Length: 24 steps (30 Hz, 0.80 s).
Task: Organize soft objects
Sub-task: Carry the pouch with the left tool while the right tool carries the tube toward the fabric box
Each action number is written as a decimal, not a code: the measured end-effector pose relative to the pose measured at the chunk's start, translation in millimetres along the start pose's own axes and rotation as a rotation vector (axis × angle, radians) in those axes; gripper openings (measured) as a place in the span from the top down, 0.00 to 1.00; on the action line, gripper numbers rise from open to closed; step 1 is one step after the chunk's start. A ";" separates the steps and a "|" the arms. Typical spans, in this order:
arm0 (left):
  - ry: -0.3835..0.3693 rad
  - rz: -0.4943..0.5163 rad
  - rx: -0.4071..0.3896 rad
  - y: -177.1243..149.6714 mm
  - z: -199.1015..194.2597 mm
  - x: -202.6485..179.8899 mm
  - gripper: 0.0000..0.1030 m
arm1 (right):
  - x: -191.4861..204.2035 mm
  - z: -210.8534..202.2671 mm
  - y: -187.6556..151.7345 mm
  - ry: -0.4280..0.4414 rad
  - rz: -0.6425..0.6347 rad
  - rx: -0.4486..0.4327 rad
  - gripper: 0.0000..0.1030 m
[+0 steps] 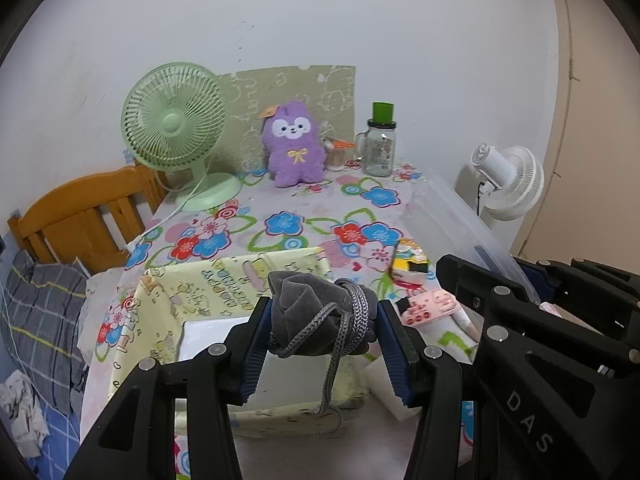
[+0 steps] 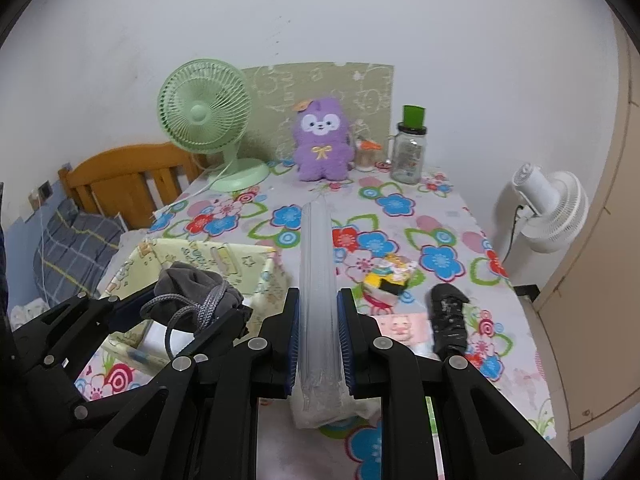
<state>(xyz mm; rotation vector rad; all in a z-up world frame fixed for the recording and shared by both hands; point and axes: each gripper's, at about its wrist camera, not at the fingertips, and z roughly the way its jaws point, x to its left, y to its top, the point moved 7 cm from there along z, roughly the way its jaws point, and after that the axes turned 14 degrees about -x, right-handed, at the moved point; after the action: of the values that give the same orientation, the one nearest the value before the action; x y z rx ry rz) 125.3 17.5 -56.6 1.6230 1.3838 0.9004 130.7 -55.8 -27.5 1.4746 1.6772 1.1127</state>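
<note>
At lower left of the right wrist view, the left gripper (image 2: 224, 312) holds a grey drawstring pouch (image 2: 192, 288) above the pale yellow fabric box (image 2: 224, 256); its jaws are clamped on the pouch's sides (cord dangling below). At centre, the right gripper (image 2: 318, 340) has its jaws closed on a clear plastic lid (image 2: 316, 280) standing on edge. Right of it, a black sock (image 2: 450, 320) lies on the floral surface (image 2: 440, 208).

Both wrist cameras face the wall (close above the table (image 1: 280, 200)).
</note>
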 end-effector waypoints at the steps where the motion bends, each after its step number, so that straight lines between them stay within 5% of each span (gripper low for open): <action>1: 0.003 -0.005 0.004 -0.9 1.3 3.7 0.48 | 3.2 2.1 -0.1 0.005 -0.001 0.006 0.80; 24: 0.074 -0.024 0.096 -23.3 40.0 71.2 0.48 | 64.4 62.3 -13.1 0.092 0.008 0.108 0.79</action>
<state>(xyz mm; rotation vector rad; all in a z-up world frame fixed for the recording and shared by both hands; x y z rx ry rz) 161.9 84.6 -93.4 1.6556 1.5156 0.9000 168.6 18.8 -62.2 1.5181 1.8215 1.1257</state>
